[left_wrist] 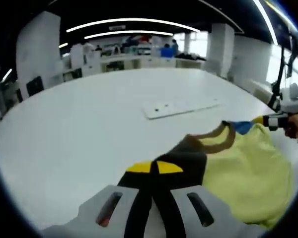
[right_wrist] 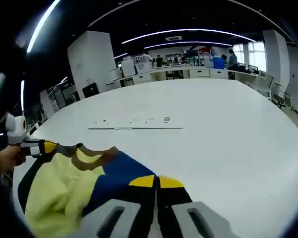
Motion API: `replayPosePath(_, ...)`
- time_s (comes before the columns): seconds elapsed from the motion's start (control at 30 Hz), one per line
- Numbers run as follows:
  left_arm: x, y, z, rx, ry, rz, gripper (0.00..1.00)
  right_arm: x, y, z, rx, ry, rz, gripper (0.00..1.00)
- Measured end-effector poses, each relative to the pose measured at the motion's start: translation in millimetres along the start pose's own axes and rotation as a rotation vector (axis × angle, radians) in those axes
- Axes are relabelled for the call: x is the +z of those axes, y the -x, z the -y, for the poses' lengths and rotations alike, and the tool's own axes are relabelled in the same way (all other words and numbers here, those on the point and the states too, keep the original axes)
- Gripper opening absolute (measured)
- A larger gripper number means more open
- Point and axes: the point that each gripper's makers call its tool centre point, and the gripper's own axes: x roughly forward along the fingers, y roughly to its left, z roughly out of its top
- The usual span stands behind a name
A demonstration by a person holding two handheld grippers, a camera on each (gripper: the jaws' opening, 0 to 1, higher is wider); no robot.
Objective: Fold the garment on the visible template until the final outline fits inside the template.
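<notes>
Left hand-held gripper (left_wrist: 154, 167) clamped on garment (left_wrist: 248, 173) | right hand-held gripper (right_wrist: 156, 182) likewise | garment stretched lengthwise between them over table (left_wrist: 79, 134)

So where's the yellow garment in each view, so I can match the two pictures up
Left gripper view: the yellow garment lies lower right on the white table, its brown collar towards the centre.
Right gripper view: it hangs lower left, beside the blue part.
Shared landmark: the flat white panel on the table, mid-table in both views.
</notes>
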Motion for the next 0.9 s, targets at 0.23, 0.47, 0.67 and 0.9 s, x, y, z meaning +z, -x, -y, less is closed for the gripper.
replayPosePath(0.23,-5.9,2.1,-4.4,0.026,-0.004,-0.025,0.02,-1.9,-0.3,-4.5,0.026,0.022,-0.003,0.0)
replayPosePath(0.47,14.9,17.8,-5.4,0.013,0.015,0.052,0.22,18.3,13.0,-12.4,0.05,0.077,0.058,0.24)
replayPosePath(0.67,25.3,41.3,-0.5,0.003,0.003,0.093,0.39,22.5,30.6,-31.5,0.095,0.11,0.052,0.5)
replayPosePath(0.9,26.7,75.2,8.7,-0.041,0.032,0.157,0.54,15.0,52.2,-50.4,0.139,0.172,0.04,0.61)
